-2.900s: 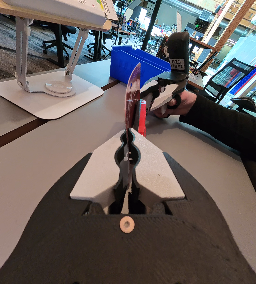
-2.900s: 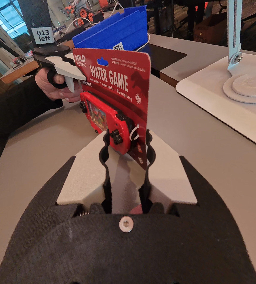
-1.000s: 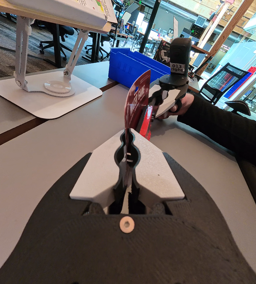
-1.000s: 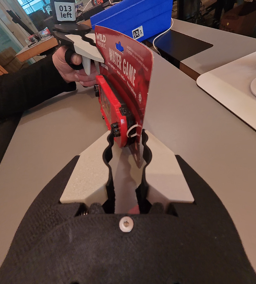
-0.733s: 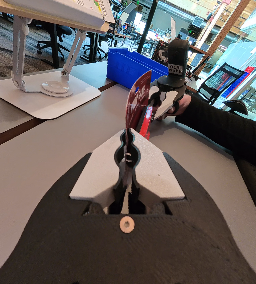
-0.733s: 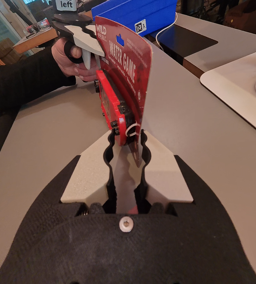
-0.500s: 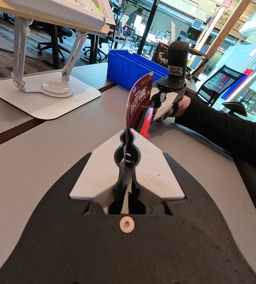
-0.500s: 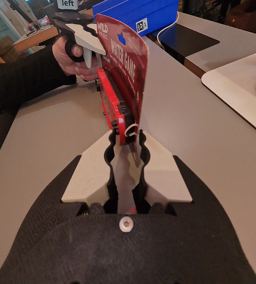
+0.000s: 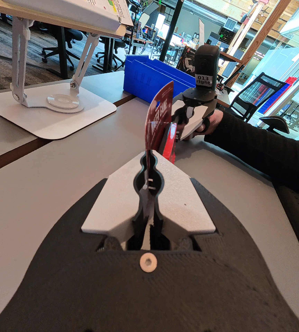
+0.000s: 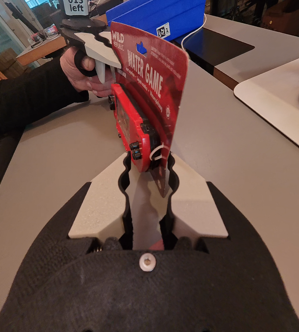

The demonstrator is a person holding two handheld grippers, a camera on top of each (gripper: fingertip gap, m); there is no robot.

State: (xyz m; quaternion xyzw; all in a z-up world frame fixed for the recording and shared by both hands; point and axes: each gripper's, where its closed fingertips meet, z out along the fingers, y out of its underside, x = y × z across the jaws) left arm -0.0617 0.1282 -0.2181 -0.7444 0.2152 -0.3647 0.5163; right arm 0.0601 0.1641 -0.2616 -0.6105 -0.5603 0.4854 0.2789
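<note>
A red cardboard backing card (image 9: 158, 122) with a red handheld toy (image 9: 170, 143) tied to it is held upright over the grey table (image 9: 55, 179). My left gripper (image 9: 148, 156) is shut on the card's edge. It also shows in the right wrist view (image 10: 117, 62), pinching the card (image 10: 150, 71) at its far top corner. My right gripper (image 10: 148, 156) is part open. Its jaws stand on either side of the near end of the toy (image 10: 127, 122) and the card's lower corner. It also shows in the left wrist view (image 9: 177, 125) at the far end of the toy.
A blue bin (image 9: 145, 84) stands at the back of the table. A white stand with a flat base (image 9: 51, 115) holds a board overhead at the left. A black mat (image 10: 215, 46) with a white cable lies beyond the card. Dark sleeves reach in behind both grippers.
The card and toy turned nearly edge-on to the right wrist view, then swung back a little. My right jaws narrowed about the toy's end, then widened slightly. My left gripper stayed shut on the card.
</note>
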